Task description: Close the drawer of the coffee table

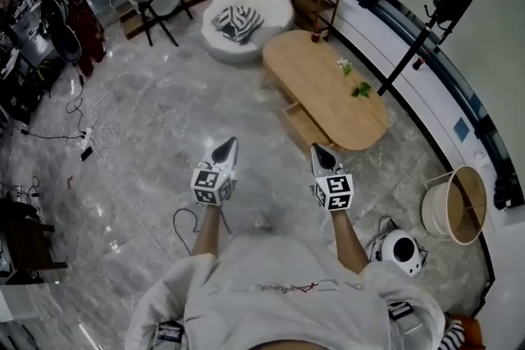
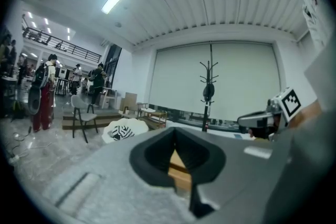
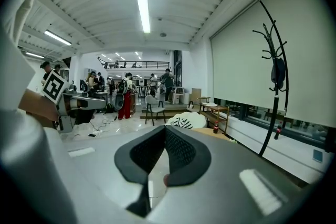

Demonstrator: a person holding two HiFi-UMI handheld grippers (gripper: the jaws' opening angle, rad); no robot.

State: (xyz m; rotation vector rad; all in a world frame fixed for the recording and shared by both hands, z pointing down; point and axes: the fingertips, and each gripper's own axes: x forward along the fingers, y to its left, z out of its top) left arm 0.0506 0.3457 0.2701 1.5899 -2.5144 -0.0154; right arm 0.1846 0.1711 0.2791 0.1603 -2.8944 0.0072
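The oval wooden coffee table (image 1: 328,82) stands ahead and to the right on the marble floor. Its drawer (image 1: 302,125) is pulled out from the near left side. A small plant (image 1: 354,82) and a bottle (image 1: 316,34) stand on top. My left gripper (image 1: 227,146) and right gripper (image 1: 321,151) are held side by side in the air, short of the table, both shut and empty. In the left gripper view the shut jaws (image 2: 175,132) frame a piece of the wooden drawer (image 2: 179,169). In the right gripper view the shut jaws (image 3: 164,129) point towards the table (image 3: 209,132).
A white pouf (image 1: 246,20) with a striped cushion sits beyond the table. A black coat stand (image 1: 443,4) rises on the right by the window wall. A round basket (image 1: 455,205) and a white round device (image 1: 402,250) lie near right. Cables (image 1: 82,135) trail on the left.
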